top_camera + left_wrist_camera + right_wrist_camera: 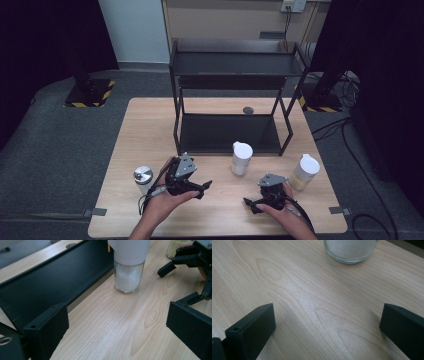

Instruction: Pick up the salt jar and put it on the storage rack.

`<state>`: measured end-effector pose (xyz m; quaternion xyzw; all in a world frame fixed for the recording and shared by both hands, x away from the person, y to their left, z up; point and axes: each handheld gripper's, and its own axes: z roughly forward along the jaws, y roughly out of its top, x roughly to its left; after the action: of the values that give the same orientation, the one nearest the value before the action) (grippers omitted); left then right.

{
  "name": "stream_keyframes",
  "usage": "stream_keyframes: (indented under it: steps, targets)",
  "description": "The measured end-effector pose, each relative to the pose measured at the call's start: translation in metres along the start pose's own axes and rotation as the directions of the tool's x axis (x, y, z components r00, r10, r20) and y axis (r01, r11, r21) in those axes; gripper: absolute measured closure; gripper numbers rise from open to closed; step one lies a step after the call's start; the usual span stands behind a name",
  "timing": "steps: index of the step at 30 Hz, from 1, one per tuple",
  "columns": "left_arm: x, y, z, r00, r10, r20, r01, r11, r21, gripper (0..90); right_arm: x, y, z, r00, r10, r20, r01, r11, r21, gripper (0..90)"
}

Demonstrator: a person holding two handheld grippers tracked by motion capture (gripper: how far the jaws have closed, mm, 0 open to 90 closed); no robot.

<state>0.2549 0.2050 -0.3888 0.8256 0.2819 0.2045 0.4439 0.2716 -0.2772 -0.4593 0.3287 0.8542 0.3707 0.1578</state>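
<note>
High view: the left gripper (200, 188) and right gripper (251, 204) hover near the desk's (150, 125) front edge, angled inward, apparently lining up on the white-lidded jar (241, 158) before the black rack (227, 132).

Left gripper view: jaws wide, empty, the jar (128, 272) ahead.

Right gripper view: jaws wide, empty, jar base (350, 250) beyond.

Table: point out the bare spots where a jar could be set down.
Free: the table's left strip between its edge and the rack, and the front middle between the two tongs. The rack's lower shelf is bare too. Crowded: around the white jar, the yellow jar and the steel-lidded jar.
</note>
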Motion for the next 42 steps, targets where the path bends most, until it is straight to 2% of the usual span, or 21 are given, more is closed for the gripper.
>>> stream_keyframes:
  steps: [10, 16, 23, 29, 36, 39, 42]
  targets:
    - [-0.002, 0.003, -0.011, 0.9996, 0.012, -0.025, -0.012, 0.9998, -0.016, 3.3, 0.0, 0.0, 0.0, 1.0, 0.0, 0.0, 0.0, 1.0, 0.0, 0.9]
    - [-0.002, 0.0, -0.024, 0.9981, 0.021, -0.059, -0.023, 0.9993, -0.031, 2.9, 0.0, 0.0, 0.0, 1.0, 0.0, 0.0, 0.0, 1.0, 0.0, 0.9]
    - [0.003, -0.011, -0.046, 0.9946, 0.002, -0.104, -0.007, 0.9987, -0.05, 2.5, 0.0, 0.0, 0.0, 1.0, 0.0, 0.0, 0.0, 1.0, 0.0, 0.9]
    - [0.008, -0.016, -0.057, 0.992, -0.012, -0.126, 0.004, 0.9979, -0.064, 2.5, 0.0, 0.0, 0.0, 1.0, 0.0, 0.0, 0.0, 1.0, 0.0, 0.9]
    - [0.013, -0.024, -0.074, 0.985, -0.04, -0.168, 0.026, 0.996, -0.085, 2.5, 0.0, 0.0, 0.0, 1.0, 0.0, 0.0, 0.0, 1.0, 0.0, 0.9]
    - [0.016, -0.028, -0.08, 0.9839, -0.047, -0.172, 0.033, 0.9956, -0.087, 2.5, 0.0, 0.0, 0.0, 1.0, 0.0, 0.0, 0.0, 1.0, 0.0, 0.9]
    - [0.018, -0.032, -0.086, 0.9797, -0.058, -0.192, 0.042, 0.9952, -0.089, 2.4, 0.0, 0.0, 0.0, 1.0, 0.0, 0.0, 0.0, 1.0, 0.0, 0.9]
